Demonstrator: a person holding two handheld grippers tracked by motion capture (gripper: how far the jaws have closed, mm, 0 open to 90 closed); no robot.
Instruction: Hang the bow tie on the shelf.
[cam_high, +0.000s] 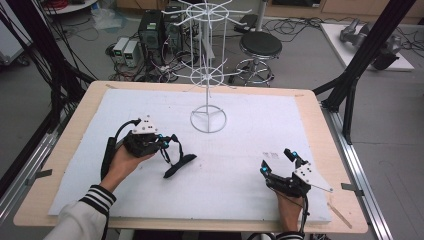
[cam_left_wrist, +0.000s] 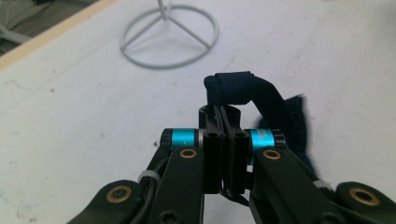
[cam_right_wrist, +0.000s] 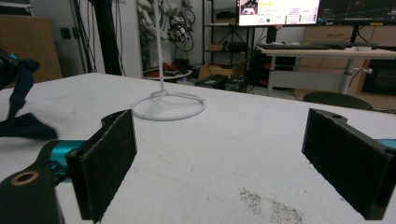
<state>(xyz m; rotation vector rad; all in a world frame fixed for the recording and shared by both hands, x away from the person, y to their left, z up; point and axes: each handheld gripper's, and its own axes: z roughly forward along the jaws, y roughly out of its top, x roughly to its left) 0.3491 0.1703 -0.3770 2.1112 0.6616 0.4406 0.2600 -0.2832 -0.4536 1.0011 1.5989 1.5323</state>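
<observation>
So the dark strap (cam_high: 176, 161) is the main thing here: a black fabric band, 1 end pinched up off the surface and the other end lying flat on the white mat (cam_high: 240, 190), a bit left of centre. In the left gripper view the strap (cam_left_wrist: 261, 100) loops up over the tips of the jaws and drops away to the right side, slightly blurred there.

The left gripper (cam_high: 167, 141) has its jaws closed tight on that strap, no gap between them that I can see, with the 2 blue rollers sitting either side. The person's left hand (cam_high: 125, 162) holds it from below, striped cuff at the wrist.

The right gripper (cam_high: 280, 167) sits well apart from the strap, near the front right of the mat, jaws spread wide with nothing between them. In its own view the 2 black pads (cam_right_wrist: 109, 163) frame bare mat, and there's a patch of dark specks on the surface just ahead.

Behind the strap, toward the far edge, stands a white wire rack (cam_high: 208, 65) on a ring base. The mat covers most of the wooden bench (cam_high: 65, 150). A black stool (cam_high: 260, 46) sits on the floor beyond.
</observation>
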